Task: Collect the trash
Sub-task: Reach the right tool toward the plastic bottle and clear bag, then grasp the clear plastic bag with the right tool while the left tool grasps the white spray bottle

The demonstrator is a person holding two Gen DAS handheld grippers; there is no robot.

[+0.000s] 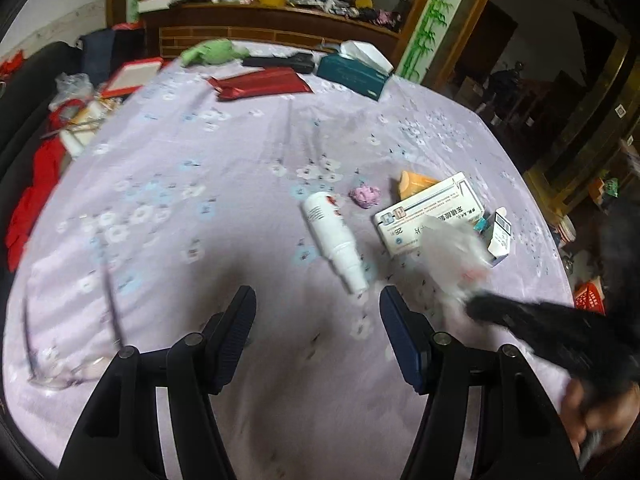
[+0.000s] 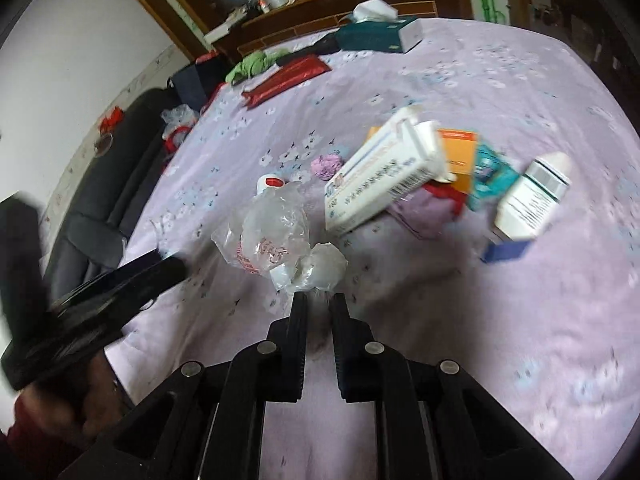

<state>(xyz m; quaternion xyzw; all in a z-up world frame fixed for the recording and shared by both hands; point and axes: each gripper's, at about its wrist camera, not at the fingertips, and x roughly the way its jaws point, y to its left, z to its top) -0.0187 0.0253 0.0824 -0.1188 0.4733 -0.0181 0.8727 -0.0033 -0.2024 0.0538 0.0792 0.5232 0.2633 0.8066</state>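
A lilac flowered cloth [image 1: 200, 168] covers the round table, with red clutter [image 1: 36, 184] spilling off its left edge and a dark wooden cabinet [image 1: 280, 16] behind. At the far side lie a green rag [image 1: 212, 52], a red packet [image 1: 260, 84] and a teal tissue box [image 1: 354, 72]. The left gripper [image 1: 318, 300] hangs over bare cloth, jaws wide apart, holding nothing. Just ahead lies a white spray bottle [image 1: 332, 236], beside a pink paper wad [image 1: 366, 195] and a white medicine carton [image 1: 432, 212]. The right gripper [image 2: 319, 302] has its jaws nearly together, pinching a crumpled clear plastic bag [image 2: 276, 232] by its knotted end, the bag lifted just before the tips.
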